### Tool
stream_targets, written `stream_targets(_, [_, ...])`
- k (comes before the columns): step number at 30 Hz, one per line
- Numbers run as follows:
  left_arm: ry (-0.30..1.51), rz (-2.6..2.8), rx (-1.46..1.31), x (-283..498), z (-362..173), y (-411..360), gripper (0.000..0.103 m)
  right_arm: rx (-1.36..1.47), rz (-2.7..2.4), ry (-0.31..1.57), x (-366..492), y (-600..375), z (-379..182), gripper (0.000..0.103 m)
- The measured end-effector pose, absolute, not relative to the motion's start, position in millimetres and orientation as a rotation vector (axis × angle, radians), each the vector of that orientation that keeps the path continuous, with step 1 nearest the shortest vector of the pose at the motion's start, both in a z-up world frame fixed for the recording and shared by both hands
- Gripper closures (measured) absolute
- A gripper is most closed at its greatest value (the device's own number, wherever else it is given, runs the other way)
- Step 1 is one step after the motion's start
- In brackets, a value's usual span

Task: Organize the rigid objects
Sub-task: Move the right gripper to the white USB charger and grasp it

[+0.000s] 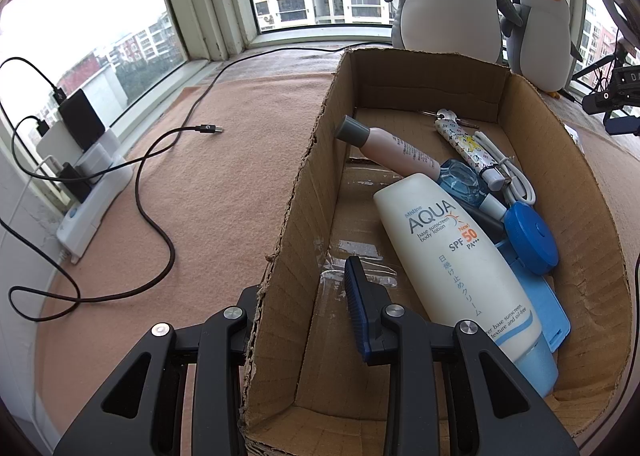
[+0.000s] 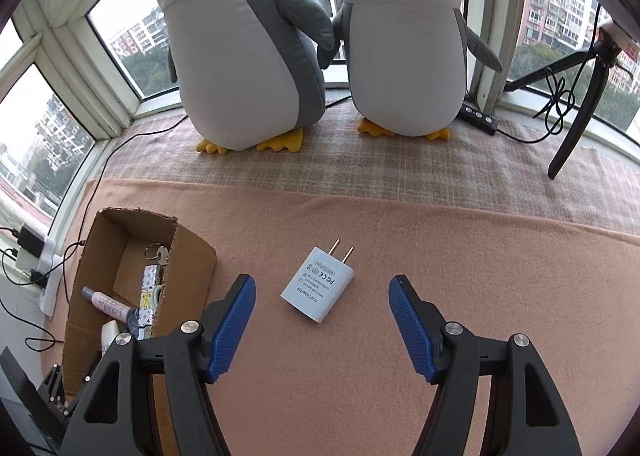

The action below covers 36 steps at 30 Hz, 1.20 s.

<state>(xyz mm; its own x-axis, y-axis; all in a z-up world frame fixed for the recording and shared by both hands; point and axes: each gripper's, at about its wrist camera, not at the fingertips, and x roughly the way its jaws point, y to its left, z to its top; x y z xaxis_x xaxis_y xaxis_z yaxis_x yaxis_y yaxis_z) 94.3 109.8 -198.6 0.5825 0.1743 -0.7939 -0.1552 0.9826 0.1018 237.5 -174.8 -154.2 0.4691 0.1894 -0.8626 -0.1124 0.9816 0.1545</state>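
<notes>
A cardboard box point(image 1: 304, 192) stands on the peach blanket. It holds a white sunscreen bottle point(image 1: 460, 268), a pink tube point(image 1: 392, 148), a blue round case point(image 1: 530, 238) and other small items. My left gripper point(image 1: 304, 308) straddles the box's left wall, one blue finger point(image 1: 358, 312) inside, the other hidden outside; it looks shut on the wall. In the right wrist view a white plug adapter point(image 2: 318, 284) lies on the blanket, prongs pointing away. My right gripper point(image 2: 322, 326) is open just before it, empty. The box point(image 2: 188, 260) shows at left.
Two plush penguins point(image 2: 240, 48) point(image 2: 404, 40) stand at the back by the windows. A black USB cable point(image 1: 160, 184) and a power strip with chargers point(image 1: 92, 184) lie left of the box. A tripod leg point(image 2: 576, 124) stands at the far right.
</notes>
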Motion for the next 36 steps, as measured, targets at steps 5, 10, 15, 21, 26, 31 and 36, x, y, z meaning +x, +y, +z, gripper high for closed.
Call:
stream_targets(5, [0.929, 0.193, 0.022, 94, -199, 110, 0.074, 0.117, 0.164, 1.13, 252, -172, -172, 0.038])
stream_targets(10, [0.929, 0.193, 0.022, 94, -199, 110, 0.074, 0.108, 0.144, 1.168, 262, -163, -186, 0.04])
stream_targets(15, [0.929, 0.193, 0.023, 94, -199, 109, 0.074, 0.1, 0.116, 1.194, 271, -160, -196, 0.041])
stream_targets(21, [0.929, 0.193, 0.023, 94, -199, 109, 0.074, 0.094, 0.099, 1.22, 277, -161, -206, 0.05])
stream_targets(26, [0.929, 0.193, 0.023, 94, -199, 110, 0.074, 0.08, 0.099, 1.228, 280, -159, -210, 0.06])
stream_targets(31, [0.929, 0.193, 0.024, 94, -199, 109, 0.074, 0.027, 0.107, 1.228, 281, -155, -212, 0.066])
stream_targets(36, [0.929, 0.193, 0.025, 94, -199, 109, 0.074, 0.009, 0.122, 1.223, 274, -158, -211, 0.069])
